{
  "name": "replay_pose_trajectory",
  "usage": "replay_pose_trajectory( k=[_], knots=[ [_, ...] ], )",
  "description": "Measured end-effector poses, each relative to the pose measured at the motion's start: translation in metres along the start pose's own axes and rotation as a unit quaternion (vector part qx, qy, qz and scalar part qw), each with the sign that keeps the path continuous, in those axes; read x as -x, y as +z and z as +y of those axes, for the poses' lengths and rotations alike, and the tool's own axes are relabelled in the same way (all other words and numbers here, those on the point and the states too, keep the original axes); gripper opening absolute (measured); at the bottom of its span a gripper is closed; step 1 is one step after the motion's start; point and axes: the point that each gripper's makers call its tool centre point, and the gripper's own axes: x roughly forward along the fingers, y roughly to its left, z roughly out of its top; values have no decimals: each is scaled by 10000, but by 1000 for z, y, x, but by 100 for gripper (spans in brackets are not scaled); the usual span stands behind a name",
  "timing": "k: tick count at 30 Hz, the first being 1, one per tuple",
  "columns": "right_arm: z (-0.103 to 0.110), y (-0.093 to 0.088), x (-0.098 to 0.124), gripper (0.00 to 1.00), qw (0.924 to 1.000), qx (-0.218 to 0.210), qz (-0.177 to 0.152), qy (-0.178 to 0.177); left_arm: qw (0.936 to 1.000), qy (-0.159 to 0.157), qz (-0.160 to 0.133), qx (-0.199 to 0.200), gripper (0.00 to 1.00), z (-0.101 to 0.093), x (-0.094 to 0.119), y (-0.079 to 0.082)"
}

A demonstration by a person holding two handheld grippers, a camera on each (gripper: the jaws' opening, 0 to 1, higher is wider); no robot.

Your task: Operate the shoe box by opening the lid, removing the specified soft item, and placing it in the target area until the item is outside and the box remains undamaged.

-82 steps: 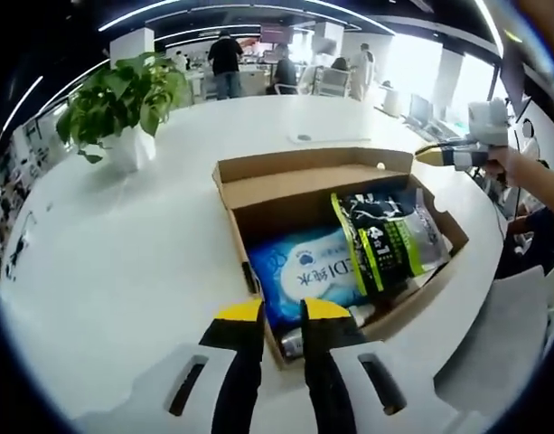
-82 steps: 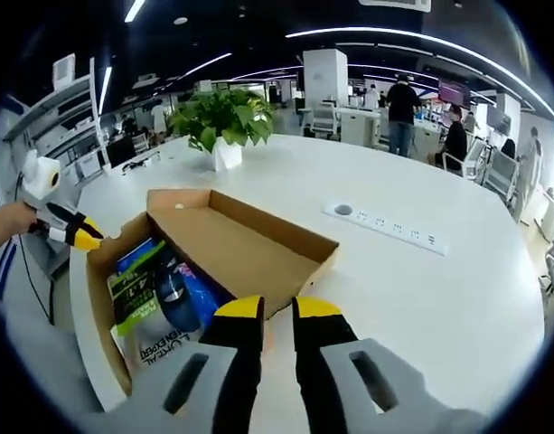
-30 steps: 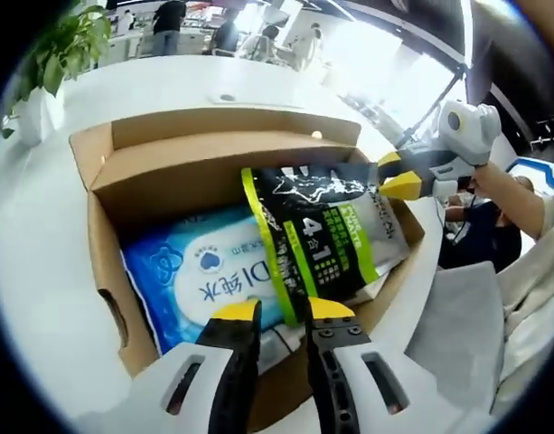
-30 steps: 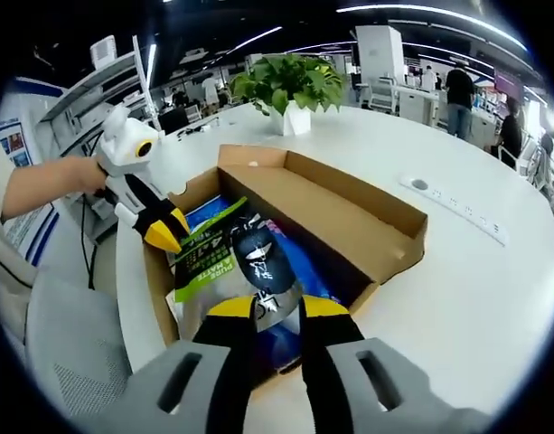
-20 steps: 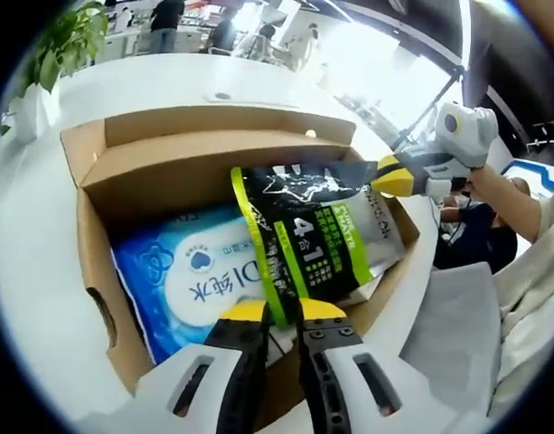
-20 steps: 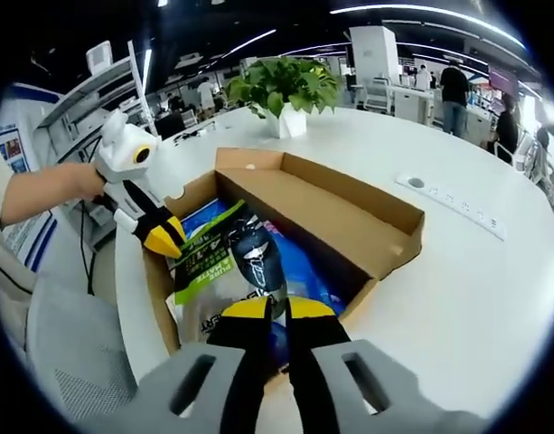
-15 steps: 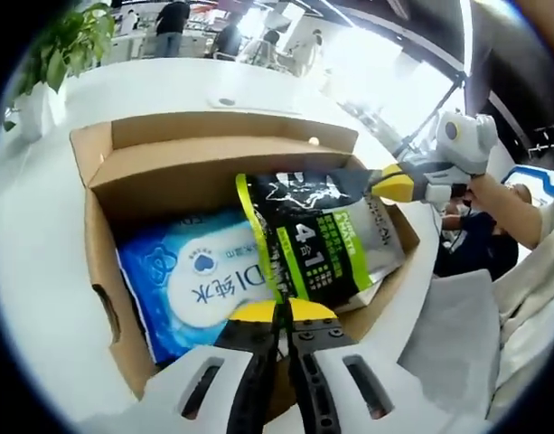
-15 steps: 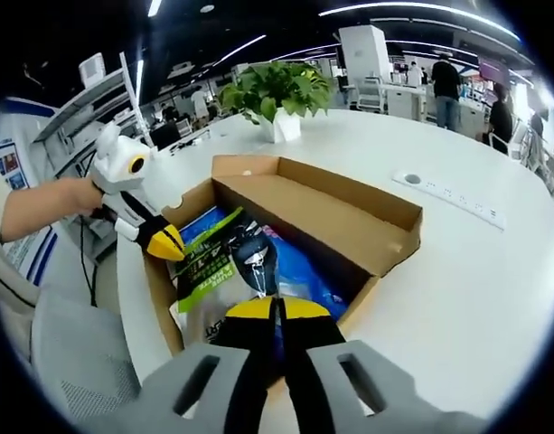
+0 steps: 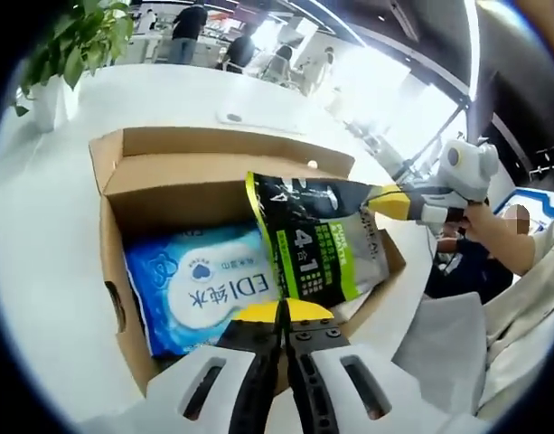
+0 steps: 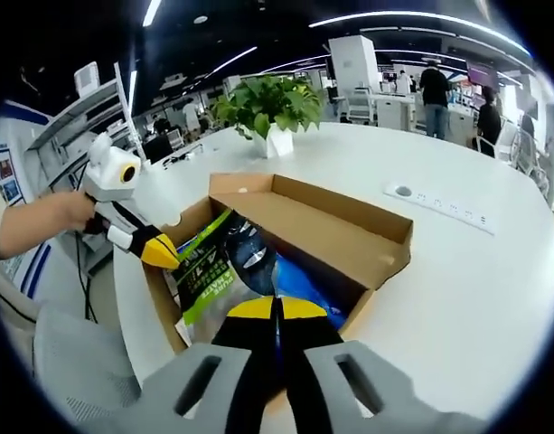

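I am in the removal step: the shoe box (image 9: 123, 271) sits open near the rounded edge of the white table (image 10: 457, 271), its lid folded back on the far side. Both my grippers are clenched on the black-and-green pouch (image 9: 314, 237), one at each end. My left gripper (image 9: 281, 314) pinches the pouch's near edge at the box's front wall, and my right gripper (image 10: 277, 309) pinches the opposite end; in the left gripper view it reaches in from the right. The pouch is half raised, tilted up out of the box and lying over the blue wipes pack (image 9: 200, 285), which rests flat on the box floor. Next I judge I must raise both ends together, clear the cardboard walls without dragging on them, then carry the pouch out onto the bare table.
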Motion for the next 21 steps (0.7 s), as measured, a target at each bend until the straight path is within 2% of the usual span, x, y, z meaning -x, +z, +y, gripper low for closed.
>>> replay_pose_trajectory(
  k=[9, 21],
  knots=[
    [-5, 18, 13, 0, 9997, -82, -219, -77, 9998, 15, -175, -130, 0, -13, 10, 17],
    [-19, 25, 33, 0, 9992, -229, -267, -200, 9994, 2, -286, -203, 0, -33, 7, 35]
  ],
)
